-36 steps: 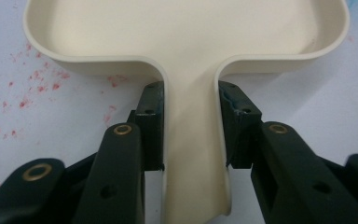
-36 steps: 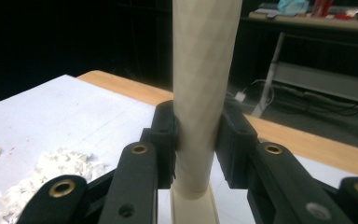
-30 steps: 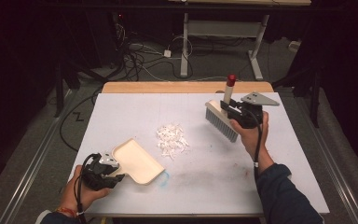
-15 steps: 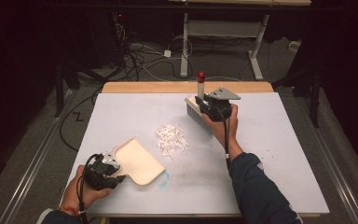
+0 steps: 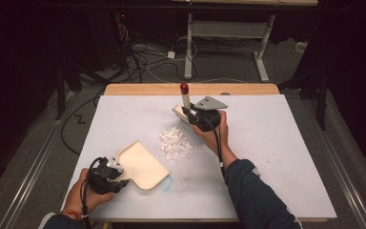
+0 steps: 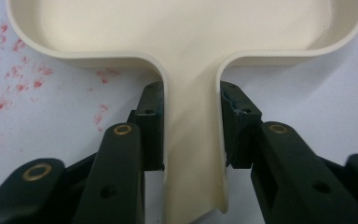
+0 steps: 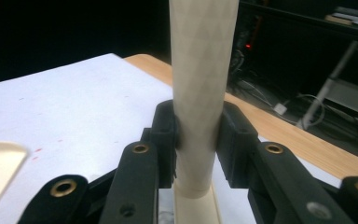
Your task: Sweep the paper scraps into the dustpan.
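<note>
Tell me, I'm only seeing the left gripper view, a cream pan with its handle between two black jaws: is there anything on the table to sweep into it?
Observer: Yes. In the high view a pile of white paper scraps lies on the white table, just beyond the dustpan.
Operator: What's the other hand holding?
Observer: The right gripper is shut on a brush by its cream handle.
Operator: Where's that brush?
Observer: On the far side of the scraps, its red-tipped handle pointing up.
Operator: Is the pan touching the scraps?
Observer: No, bare table shows between them.
</note>
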Motion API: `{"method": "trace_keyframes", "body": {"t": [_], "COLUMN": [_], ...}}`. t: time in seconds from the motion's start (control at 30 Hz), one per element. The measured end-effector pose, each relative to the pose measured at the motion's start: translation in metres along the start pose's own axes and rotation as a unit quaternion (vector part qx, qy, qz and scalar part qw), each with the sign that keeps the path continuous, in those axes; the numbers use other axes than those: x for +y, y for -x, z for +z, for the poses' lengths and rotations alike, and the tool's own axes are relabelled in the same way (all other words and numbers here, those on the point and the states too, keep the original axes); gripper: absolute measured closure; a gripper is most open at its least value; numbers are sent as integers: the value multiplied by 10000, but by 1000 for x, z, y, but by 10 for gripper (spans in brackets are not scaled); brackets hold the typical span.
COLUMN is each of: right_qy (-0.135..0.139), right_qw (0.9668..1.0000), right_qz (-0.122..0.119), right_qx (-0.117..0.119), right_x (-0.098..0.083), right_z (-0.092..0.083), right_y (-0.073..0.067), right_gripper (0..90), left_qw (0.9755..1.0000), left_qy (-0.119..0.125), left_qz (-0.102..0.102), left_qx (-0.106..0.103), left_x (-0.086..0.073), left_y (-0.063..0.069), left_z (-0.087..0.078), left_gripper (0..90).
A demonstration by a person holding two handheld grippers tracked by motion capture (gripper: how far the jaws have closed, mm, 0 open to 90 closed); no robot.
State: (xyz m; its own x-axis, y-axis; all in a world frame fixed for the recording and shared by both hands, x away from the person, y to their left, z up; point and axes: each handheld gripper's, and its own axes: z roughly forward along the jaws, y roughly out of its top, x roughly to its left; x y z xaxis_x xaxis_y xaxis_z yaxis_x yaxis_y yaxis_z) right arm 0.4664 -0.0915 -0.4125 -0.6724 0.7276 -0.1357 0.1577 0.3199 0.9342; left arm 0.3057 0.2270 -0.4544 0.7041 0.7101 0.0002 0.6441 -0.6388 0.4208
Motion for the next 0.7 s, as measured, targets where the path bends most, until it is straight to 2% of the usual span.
{"method": "trace_keyframes", "body": {"t": [0.17, 0.27, 0.43, 0.57, 0.7], "right_qy": [84, 82, 152, 144, 150], "right_qw": [9993, 9990, 9973, 9974, 9964], "right_qz": [-25, -31, -31, -92, -111], "right_qx": [362, 443, 719, 704, 832], "right_x": [0, 1, 2, 1, 3], "right_z": [-4, -5, -8, -10, -12], "right_y": [-13, -20, -27, -36, -42], "right_gripper": [714, 713, 714, 714, 714], "left_qw": [10000, 10000, 10000, 9999, 9997], "left_qy": [-16, -9, -44, -113, -224], "left_qz": [-2, -7, 9, 41, 13], "left_qx": [-19, -11, -40, -75, -120], "left_x": [1, 1, 3, 9, 17], "left_y": [-1, 0, -1, -2, -4], "left_z": [0, 0, 0, 1, 1], "left_gripper": [637, 637, 637, 637, 637]}}
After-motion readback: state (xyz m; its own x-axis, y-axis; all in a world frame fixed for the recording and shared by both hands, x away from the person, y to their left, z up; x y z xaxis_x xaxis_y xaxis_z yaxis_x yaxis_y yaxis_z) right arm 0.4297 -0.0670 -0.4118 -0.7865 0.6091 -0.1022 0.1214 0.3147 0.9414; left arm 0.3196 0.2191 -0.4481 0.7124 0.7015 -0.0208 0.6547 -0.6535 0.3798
